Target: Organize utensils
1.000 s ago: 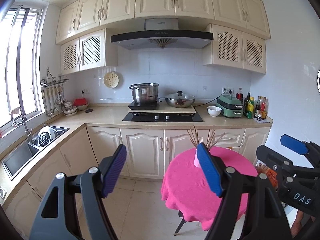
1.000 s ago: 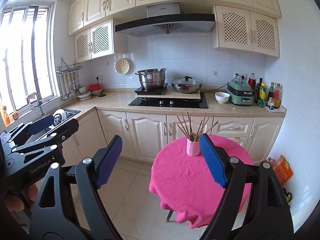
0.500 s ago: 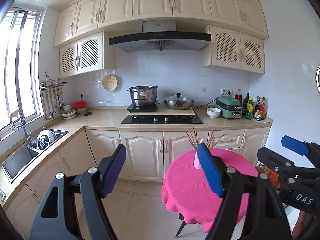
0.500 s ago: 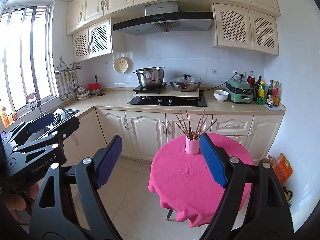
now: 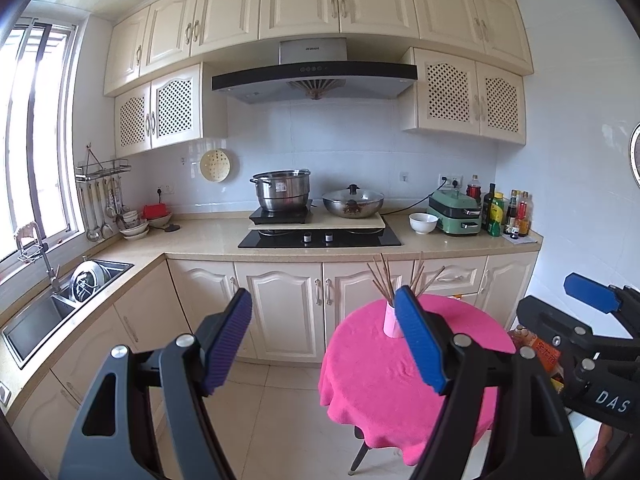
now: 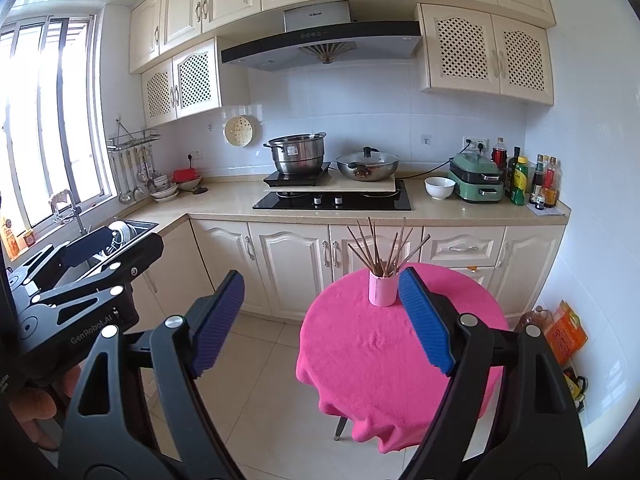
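An L-shaped kitchen counter [image 6: 224, 196] runs along the back wall and the window side, with cream cabinets [image 6: 288, 268] below it. On the counter's back run sits a black hob [image 6: 332, 201] carrying a steel pot [image 6: 298, 156] and a lidded wok [image 6: 367, 165]. Toward the counter's right end stand a white bowl [image 6: 439, 187], a green appliance [image 6: 476, 178] and a cluster of bottles [image 6: 532, 178] in the corner. The sink [image 5: 36, 320] is set in the counter's window-side run.

In front of the cabinets stands a small round table under a pink cloth [image 6: 372, 344]. Near the table's far edge a pink cup [image 6: 383, 288] stands upright, holding a fan of brown chopsticks [image 6: 380, 248] that lean outward in several directions.

Both tools hang in the air short of the table, touching nothing. The right gripper [image 6: 320, 316] is spread wide and empty, its blue fingertip [image 6: 424, 316] overlapping the cup's right side in this view. The left gripper [image 5: 322, 340] is likewise spread wide and empty; from its own camera its right pad [image 5: 420, 344] covers part of the cup [image 5: 390, 320]. Each gripper shows at the edge of the other's view, the left one [image 6: 80, 264] beside the right, at about the same height.
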